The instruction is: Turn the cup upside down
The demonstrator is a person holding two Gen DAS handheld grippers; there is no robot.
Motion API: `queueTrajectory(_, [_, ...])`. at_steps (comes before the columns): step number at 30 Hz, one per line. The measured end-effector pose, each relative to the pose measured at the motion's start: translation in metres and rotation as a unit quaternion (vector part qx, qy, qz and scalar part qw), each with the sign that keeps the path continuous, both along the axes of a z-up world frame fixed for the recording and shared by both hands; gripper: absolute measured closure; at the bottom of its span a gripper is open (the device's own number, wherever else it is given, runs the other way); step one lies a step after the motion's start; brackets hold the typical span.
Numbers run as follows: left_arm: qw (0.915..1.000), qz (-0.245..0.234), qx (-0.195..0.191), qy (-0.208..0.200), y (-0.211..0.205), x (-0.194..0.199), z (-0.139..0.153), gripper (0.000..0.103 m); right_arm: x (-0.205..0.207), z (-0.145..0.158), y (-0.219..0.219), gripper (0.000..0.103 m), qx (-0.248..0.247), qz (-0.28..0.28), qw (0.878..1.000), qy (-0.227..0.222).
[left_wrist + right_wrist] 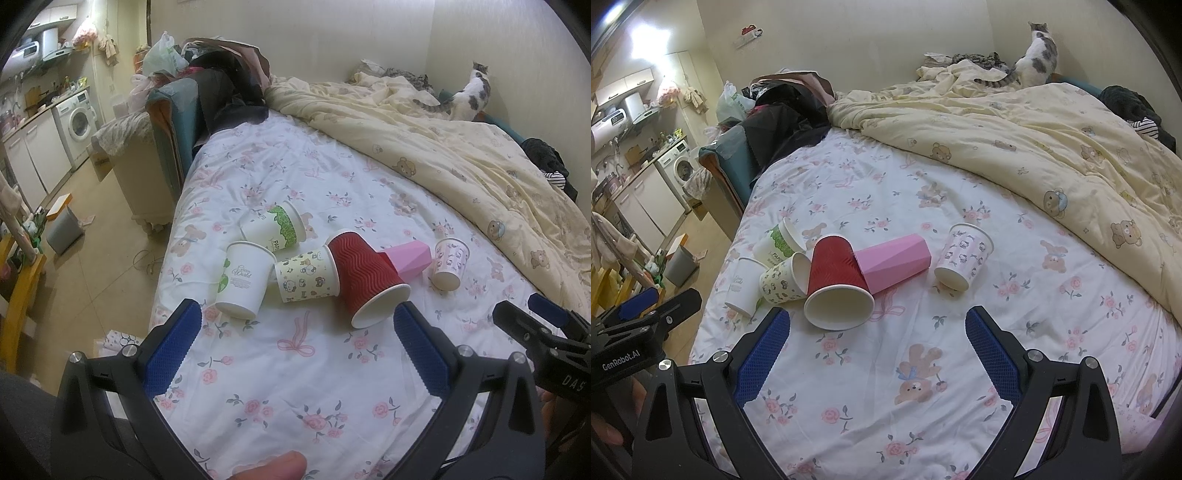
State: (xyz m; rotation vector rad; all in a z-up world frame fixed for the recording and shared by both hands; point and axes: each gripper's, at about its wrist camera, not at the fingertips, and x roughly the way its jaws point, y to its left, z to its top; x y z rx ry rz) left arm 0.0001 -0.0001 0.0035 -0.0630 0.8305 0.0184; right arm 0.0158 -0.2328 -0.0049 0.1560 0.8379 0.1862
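Both grippers are at the near edge of the bed, above the floral sheet [923,206]. The left gripper [295,339] has its jaws spread wide and holds nothing. The right gripper [877,343] is likewise fully spread and empty. This posture suits an approach: jaws this wide can take a cup body without pre-adjustment.

Just beyond the grippers lies a cluster of cups, all on their sides.

1. The red ribbed cup [836,280] is nearest, mouth turned toward the grippers and close to the right finger of the left gripper. It is the most reachable candidate, though the task does not say which cup is meant.
2. The pink faceted cup [894,260] lies behind it, touching or tucked against the red cup's base; the contact cannot be resolved.
3. The cartoon-print cup [306,273] rests against the red cup's left side.
4. The white "Green World" cup [242,280] lies furthest left, near the bed edge.
5. The green-leaf cup [277,227] lies behind items 3 and 4.
6. The small kitten-print cup [964,254] lies apart to the right, free of neighbours.

No cup stands inverted, so the flip is judged not yet begun. The soft sheet may let cups roll.

Further back, a yellow bear-print duvet [1015,140] is bunched. A cat [1036,55] sits by the wall.
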Motion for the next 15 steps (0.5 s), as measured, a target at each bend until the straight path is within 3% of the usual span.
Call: queueTrajectory(15, [1.0000, -0.008, -0.005, -0.003, -0.0040, -0.0019, 0.0049, 0.000, 0.0055, -0.0032, -0.0051, 0.005, 0.011, -0.003, 1.000, 0.006])
